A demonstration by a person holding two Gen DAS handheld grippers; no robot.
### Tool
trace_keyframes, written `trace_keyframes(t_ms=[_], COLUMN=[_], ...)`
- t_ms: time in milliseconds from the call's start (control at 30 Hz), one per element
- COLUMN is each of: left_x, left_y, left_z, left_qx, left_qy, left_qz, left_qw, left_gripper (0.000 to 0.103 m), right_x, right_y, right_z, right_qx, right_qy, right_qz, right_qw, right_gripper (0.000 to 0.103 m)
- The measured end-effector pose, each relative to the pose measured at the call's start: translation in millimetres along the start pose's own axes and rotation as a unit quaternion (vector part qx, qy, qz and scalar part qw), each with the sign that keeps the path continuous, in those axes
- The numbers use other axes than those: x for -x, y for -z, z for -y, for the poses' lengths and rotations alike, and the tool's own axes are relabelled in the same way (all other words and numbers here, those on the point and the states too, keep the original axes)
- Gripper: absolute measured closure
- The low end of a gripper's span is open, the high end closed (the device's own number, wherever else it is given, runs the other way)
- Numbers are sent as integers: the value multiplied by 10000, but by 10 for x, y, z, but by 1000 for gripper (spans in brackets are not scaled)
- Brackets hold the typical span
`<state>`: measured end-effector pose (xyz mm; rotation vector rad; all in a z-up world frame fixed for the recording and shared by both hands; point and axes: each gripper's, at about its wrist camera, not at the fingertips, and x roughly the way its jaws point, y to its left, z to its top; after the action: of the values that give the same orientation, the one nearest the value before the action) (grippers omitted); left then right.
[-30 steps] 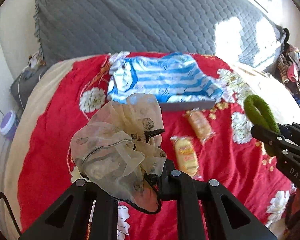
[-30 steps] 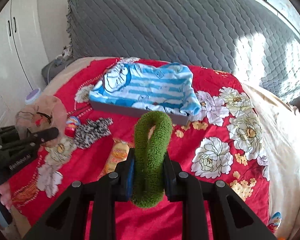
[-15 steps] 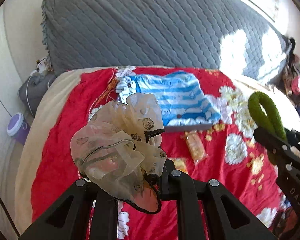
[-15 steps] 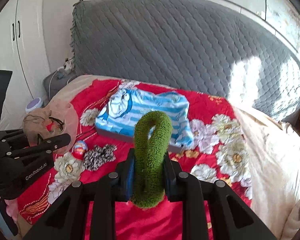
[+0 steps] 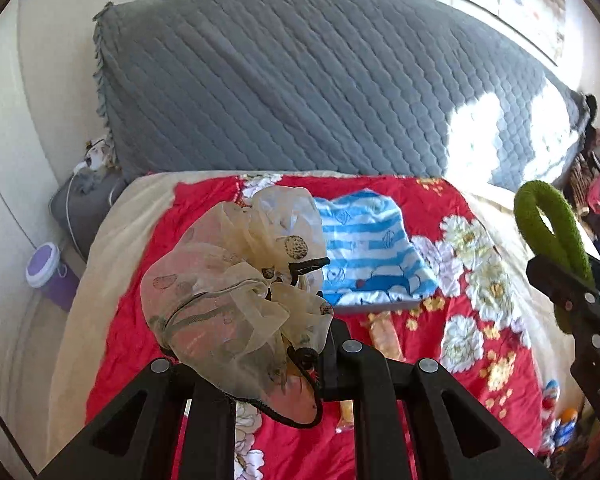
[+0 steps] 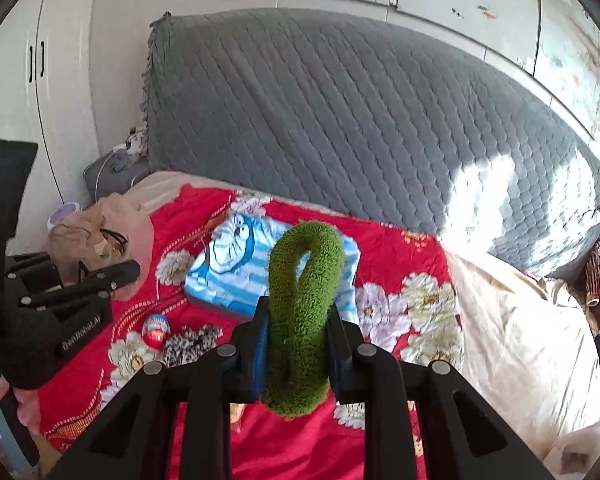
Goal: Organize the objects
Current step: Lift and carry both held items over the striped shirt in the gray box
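My left gripper (image 5: 260, 364) is shut on a sheer beige scrunchie (image 5: 236, 292) with dark spots, held well above the bed. A fuzzy green loop scrunchie (image 6: 300, 312) stands upright in my right gripper (image 6: 298, 356), which is shut on it. Each gripper shows in the other's view: the right gripper (image 5: 572, 292) with the green loop (image 5: 548, 224) at the right edge, the left gripper (image 6: 100, 276) with the beige scrunchie (image 6: 96, 236) at the left. A blue striped cloth (image 5: 368, 252) covers a flat grey box (image 6: 220, 308) on the red floral bedspread (image 5: 140, 320).
On the bedspread lie wrapped snack packets (image 5: 384, 336), a black-and-white scrunchie (image 6: 188, 344) and a red egg-shaped toy (image 6: 156, 330). A grey quilted headboard (image 6: 340, 120) rises behind. A purple-lidded jar (image 5: 44, 268) stands left of the bed. Clothes are piled at the far right (image 5: 596, 196).
Both grippers have risen with their scrunchies still held. The bed and the striped cloth now look farther below, and more of the headboard and wall is in view.
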<state>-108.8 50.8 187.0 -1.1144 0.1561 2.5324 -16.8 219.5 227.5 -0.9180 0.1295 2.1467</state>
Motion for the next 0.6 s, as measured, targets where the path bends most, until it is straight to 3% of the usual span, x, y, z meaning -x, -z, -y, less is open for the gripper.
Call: trace_keyframes(t_ms=[167,267,600], left_x=[13,-76,-479], left_y=[-212,-324,-525], left_z=[40,7,-93], left_qx=[-389,-310,-345], left_qy=[-241,-254,-223], left_qz=[120,-21,40], left_qw=[9989,9992,9991], left_gripper=[87,87,87], right_x=[49,18,-361], right_y=[-263,-409,-755], right_z=[-18,-4,-64], right_qx=[110,74,-6], right_qy=[78,122,304], right_qz=[40,-4,-162], right_qw=[9999,9999,9994], right_gripper=[79,79,79])
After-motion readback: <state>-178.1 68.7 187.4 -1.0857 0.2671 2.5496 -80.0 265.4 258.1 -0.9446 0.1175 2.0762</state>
